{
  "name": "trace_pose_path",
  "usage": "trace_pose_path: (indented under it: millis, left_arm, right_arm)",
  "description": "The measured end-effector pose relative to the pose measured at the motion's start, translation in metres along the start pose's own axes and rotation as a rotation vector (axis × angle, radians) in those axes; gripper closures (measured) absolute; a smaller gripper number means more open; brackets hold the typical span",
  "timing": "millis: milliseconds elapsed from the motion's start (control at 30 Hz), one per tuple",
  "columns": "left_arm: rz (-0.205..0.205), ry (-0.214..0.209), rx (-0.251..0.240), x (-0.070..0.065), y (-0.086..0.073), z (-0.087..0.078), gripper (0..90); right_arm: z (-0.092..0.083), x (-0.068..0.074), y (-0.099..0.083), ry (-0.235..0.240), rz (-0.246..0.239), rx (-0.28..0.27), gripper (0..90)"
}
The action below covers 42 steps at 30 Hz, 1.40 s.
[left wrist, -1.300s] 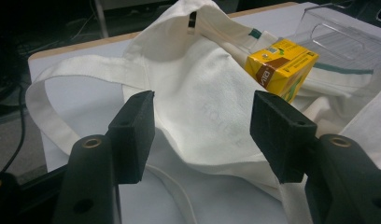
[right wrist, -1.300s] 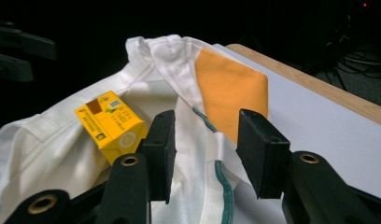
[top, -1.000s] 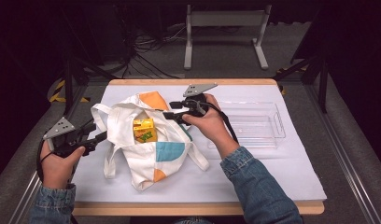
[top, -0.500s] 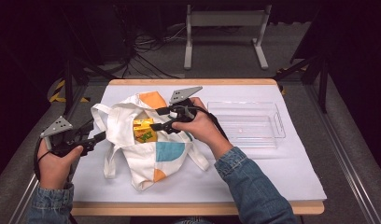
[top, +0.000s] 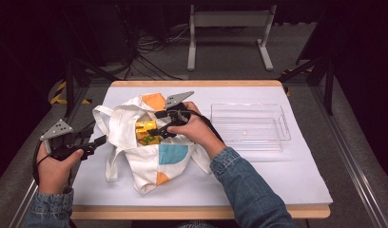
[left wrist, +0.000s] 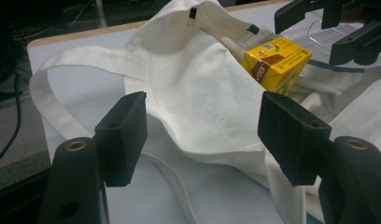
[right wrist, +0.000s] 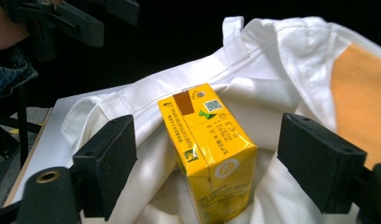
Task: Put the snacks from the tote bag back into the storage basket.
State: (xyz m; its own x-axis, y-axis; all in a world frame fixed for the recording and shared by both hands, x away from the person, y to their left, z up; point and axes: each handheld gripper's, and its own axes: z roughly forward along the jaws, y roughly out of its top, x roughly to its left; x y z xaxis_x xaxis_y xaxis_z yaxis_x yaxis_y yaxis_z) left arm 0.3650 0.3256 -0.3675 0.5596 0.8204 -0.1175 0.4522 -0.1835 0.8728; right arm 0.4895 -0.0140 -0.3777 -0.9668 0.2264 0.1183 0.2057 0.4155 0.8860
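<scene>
Compared with the earlier high view, the right hand-held gripper (top: 156, 124) has moved leftward and lower, from the far right rim of the white canvas tote bag with orange and blue patches (top: 149, 156) to the bag's open mouth. Its jaws have just been opening; they now stand wide apart on either side of the yellow rectangular drink carton (right wrist: 207, 154), with clear gaps between pads and carton — no contact. The left hand-held gripper (top: 102, 140) holds the same place at the bag's left edge. Its jaws have opened slightly further and stand apart over a fold of bag fabric near the strap, not pressing on it.

The carton stands tilted inside the bag mouth, resting on the fabric. Its top face carries a QR code, a brown tab and lines of small print; the print is too small to read, and no brand name is legible.

The bag lies on the left half of the white-covered worktop (top: 277, 175). The clear plastic rectangular tray (top: 249, 126) sits to the right, well apart from the bag. Bare worktop lies along the near edge — and to the right of the tray.
</scene>
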Motion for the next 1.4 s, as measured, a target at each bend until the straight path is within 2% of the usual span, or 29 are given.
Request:
trace_pose_path:
  millis: [367, 533, 1100, 1233, 1333, 1400]
  left_arm:
    - [0.0, 0.005, -0.004, 0.001, -0.003, -0.005, 33.9]
    - [-0.003, 0.004, -0.005, 0.002, -0.003, -0.006, 34.1]
    - [0.004, -0.004, 0.008, 0.0, -0.003, -0.001, 34.4]
    - [0.002, -0.001, 0.007, 0.001, -0.003, -0.002, 34.6]
    - [0.0, 0.002, 0.008, 0.001, -0.003, -0.002, 34.7]
    - [0.001, 0.002, 0.007, 0.001, -0.003, -0.002, 34.8]
  right_arm:
    - [0.024, -0.003, -0.011, 0.008, 0.001, 0.021, 21.3]
    - [0.029, -0.005, -0.014, 0.016, -0.003, 0.009, 22.3]
    - [0.036, -0.005, -0.016, 0.031, -0.035, 0.028, 26.2]
    - [0.038, -0.005, -0.016, 0.035, -0.052, 0.031, 28.8]
    - [0.037, -0.006, -0.015, 0.03, -0.078, 0.04, 38.6]
    - [0.036, -0.007, -0.015, 0.03, -0.088, 0.042, 40.5]
